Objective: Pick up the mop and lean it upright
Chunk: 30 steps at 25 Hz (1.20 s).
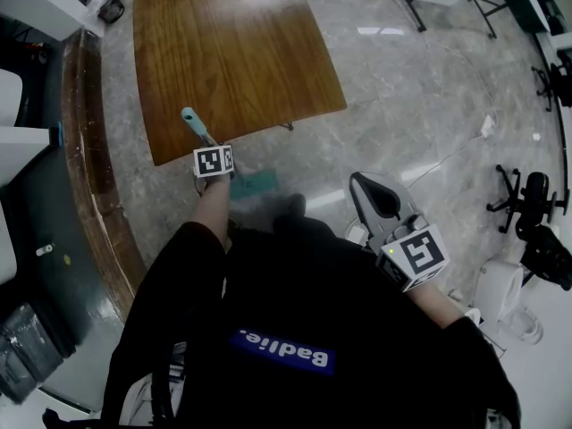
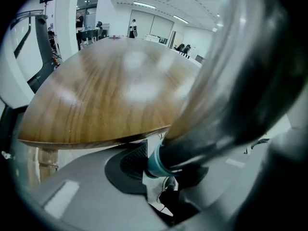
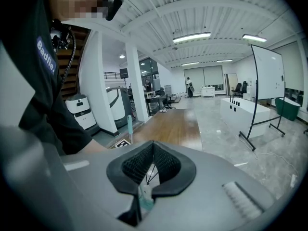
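The mop handle (image 1: 195,125) has a teal end that pokes up next to the wooden table's (image 1: 232,52) near edge. Its teal mop head (image 1: 255,184) lies on the grey floor below. My left gripper (image 1: 219,175) sits under its marker cube, shut on the handle. In the left gripper view the handle (image 2: 216,90) fills the right side as a blurred pole, caught between the dark pads (image 2: 127,162) of the left gripper (image 2: 163,170). My right gripper (image 1: 365,184) hovers apart to the right, shut and empty. In its own view the right gripper's (image 3: 153,146) tips meet, and the handle (image 3: 129,124) stands upright beyond.
The wooden table (image 2: 110,90) spreads just ahead of the left gripper. A dark counter (image 1: 36,239) runs along the left. An office chair (image 1: 529,206), a white bin (image 1: 500,289) and a floor cable lie to the right. A whiteboard on wheels (image 3: 269,81) stands further off.
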Motion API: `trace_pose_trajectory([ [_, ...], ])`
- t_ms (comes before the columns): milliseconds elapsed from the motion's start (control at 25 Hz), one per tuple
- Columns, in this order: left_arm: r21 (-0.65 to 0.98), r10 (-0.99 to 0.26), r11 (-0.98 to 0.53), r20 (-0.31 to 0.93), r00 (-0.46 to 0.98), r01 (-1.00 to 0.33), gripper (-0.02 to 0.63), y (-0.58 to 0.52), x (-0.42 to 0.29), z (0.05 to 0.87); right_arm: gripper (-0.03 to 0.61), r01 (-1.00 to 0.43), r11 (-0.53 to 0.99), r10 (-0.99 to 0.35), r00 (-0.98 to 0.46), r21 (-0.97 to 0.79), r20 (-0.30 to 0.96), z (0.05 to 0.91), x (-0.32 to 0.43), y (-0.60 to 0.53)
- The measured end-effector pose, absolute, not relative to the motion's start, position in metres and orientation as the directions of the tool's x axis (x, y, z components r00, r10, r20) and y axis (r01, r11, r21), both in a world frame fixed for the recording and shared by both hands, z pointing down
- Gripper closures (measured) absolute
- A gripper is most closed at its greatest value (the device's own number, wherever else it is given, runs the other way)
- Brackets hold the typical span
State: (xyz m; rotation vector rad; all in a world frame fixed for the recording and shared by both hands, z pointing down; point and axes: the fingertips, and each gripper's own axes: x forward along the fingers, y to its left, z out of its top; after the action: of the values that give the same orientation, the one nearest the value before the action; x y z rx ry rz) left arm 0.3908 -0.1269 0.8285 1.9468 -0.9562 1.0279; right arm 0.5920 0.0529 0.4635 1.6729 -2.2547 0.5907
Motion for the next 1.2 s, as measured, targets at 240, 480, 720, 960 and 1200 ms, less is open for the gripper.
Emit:
trace_pose_trajectory([
  [240, 0.274, -0.265, -0.444, 0.87, 0.417, -0.853, 0.428, -0.127, 0.393, 0.826, 0.572, -0.958, 0.244, -0.85, -0.286, -0.151, 0.443, 0.46, 0.592, 0.047],
  [480, 0.266, -0.231, -0.428, 0.892, 0.389, -0.864, 0.322, -0.121, 0.389, 0.834, 0.572, -0.959, 0.242, -0.854, -0.284, -0.151, 0.437, 0.46, 0.592, 0.045],
  [720, 0.259, -0.225, -0.43, 0.897, 0.38, -0.865, 0.318, -0.123, 0.383, 0.838, 0.572, -0.956, 0.249, -0.854, -0.293, -0.158, 0.43, 0.461, 0.592, 0.045],
  [960, 0.243, -0.228, -0.455, 0.898, 0.376, -0.857, 0.319, -0.115, 0.385, 0.828, 0.571, -0.943, 0.282, -0.851, -0.33, -0.174, 0.408, 0.46, 0.594, 0.041],
  [1200, 0.214, -0.237, -0.489, 0.9, 0.365, -0.846, 0.324, -0.095, 0.378, 0.813, 0.571, -0.92, 0.323, -0.844, -0.386, -0.221, 0.372, 0.465, 0.593, 0.041],
])
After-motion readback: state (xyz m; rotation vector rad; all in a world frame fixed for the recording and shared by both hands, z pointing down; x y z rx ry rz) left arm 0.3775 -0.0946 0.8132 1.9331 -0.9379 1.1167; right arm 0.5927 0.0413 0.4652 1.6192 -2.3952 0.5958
